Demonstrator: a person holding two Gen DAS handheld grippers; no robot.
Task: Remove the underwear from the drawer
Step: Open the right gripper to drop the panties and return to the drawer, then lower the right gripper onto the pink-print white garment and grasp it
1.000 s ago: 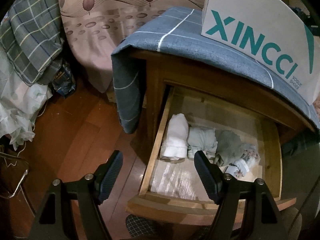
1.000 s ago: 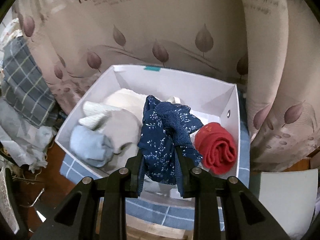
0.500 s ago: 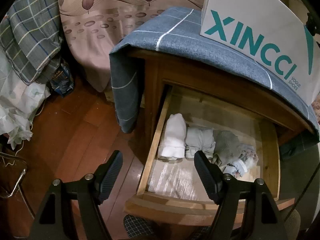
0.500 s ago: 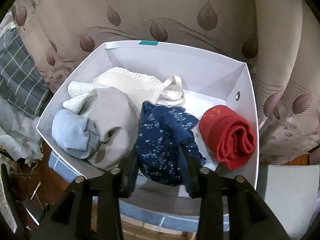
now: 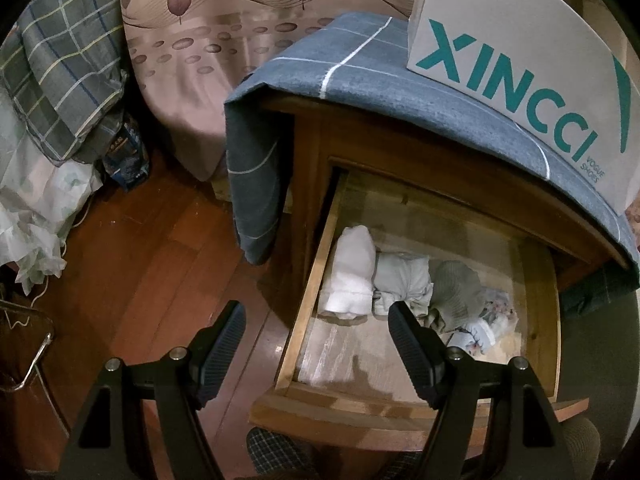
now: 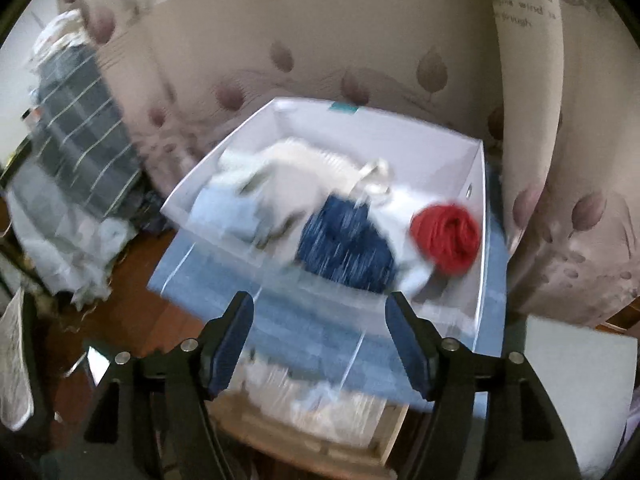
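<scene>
An open wooden drawer point(image 5: 304, 308) holds a row of rolled underwear point(image 5: 404, 284) toward its back, a white roll at the left end. The left gripper point(image 5: 316, 332) hovers above the drawer's front, jaws spread and empty. Above the drawer, a white box point(image 6: 478, 216) sits on a blue cloth point(image 6: 280, 304). The right gripper point(image 6: 320, 320), blurred, has just been opening; nothing is between its jaws. A navy floral pair point(image 6: 344, 244) lies inside the box beside a red roll point(image 6: 448, 236).
</scene>
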